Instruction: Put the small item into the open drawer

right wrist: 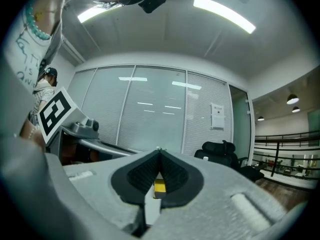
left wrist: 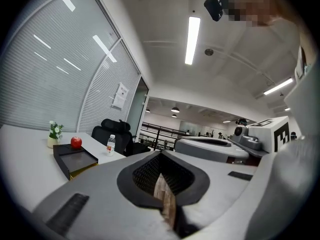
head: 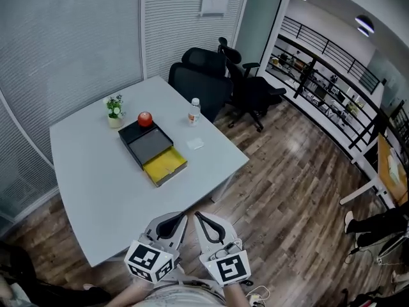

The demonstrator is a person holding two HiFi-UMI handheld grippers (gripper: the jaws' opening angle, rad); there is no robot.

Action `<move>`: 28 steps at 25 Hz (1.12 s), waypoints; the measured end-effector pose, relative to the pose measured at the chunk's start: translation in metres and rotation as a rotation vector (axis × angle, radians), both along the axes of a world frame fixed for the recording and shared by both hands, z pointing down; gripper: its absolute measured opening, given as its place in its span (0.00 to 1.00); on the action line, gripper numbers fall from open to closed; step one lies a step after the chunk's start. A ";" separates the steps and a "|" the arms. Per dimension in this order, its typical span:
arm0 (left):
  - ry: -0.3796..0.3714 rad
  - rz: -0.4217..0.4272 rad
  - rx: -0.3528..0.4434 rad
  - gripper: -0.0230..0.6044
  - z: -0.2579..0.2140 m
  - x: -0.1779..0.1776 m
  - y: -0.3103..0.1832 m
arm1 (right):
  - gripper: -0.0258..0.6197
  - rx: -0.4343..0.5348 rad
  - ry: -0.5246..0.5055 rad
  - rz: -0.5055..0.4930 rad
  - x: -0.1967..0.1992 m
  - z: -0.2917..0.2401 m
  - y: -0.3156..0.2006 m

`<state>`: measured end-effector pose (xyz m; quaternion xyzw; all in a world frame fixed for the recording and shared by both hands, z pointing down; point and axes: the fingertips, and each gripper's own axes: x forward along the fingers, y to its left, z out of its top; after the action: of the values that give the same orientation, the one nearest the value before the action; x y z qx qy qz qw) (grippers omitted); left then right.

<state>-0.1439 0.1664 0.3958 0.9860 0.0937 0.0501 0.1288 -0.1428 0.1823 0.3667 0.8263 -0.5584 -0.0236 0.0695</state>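
Both left gripper [head: 172,220] and right gripper [head: 205,220] have jaws pressed together on nothing; reaching in unopened, I could nudge the item [head: 195,143] off the table [head: 96,190].

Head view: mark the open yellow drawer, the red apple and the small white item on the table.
open yellow drawer [head: 165,165], head view, middle of its yellow floor.
red apple [head: 145,119], head view, centre of the fruit.
small white item [head: 195,143], head view, middle of its top face.
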 end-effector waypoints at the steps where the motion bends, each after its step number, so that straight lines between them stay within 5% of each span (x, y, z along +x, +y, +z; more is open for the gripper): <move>1: 0.001 -0.002 -0.002 0.03 0.001 0.003 -0.005 | 0.04 -0.004 -0.002 -0.001 0.003 0.001 -0.005; 28: -0.040 -0.027 -0.015 0.03 0.026 0.026 -0.074 | 0.04 -0.056 -0.075 -0.027 0.031 0.036 -0.073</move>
<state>-0.1174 0.0924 0.4214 0.9849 0.0782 0.0673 0.1388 -0.1123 0.1089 0.4026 0.8166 -0.5723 0.0221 0.0712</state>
